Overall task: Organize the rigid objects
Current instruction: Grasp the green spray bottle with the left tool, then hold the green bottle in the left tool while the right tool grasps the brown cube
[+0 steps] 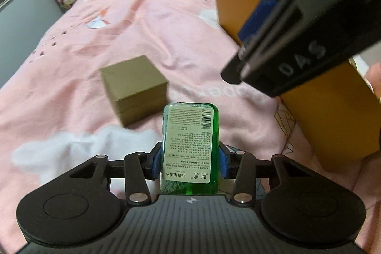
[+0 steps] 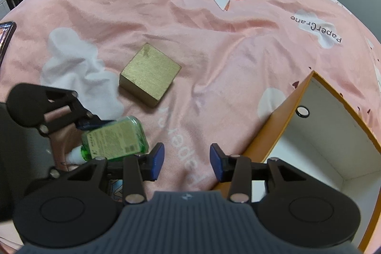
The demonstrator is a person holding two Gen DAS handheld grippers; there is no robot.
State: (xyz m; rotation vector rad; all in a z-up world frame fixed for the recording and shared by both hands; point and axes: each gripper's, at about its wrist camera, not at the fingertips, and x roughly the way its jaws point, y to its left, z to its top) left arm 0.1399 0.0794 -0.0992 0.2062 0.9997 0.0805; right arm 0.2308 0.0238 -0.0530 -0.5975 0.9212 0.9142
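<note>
My left claw is clamped on a green glass bottle, blue pads pressing its two narrow sides, white label facing up; the bottle looks lifted clear of the pink bedspread, near its front edge. My right claw hangs beside it with its jaws apart and nothing between them. An open orange box with a white inside sits at the bedspread's right edge, and a small round dark-rimmed item shows against its inner wall; I cannot tell what it is. A closed tan cardboard box lies near the middle of the bedspread, untouched. I judge the sorting barely begun: the bottle is in hand but not yet in the orange box, and the tan box still waits.
</note>
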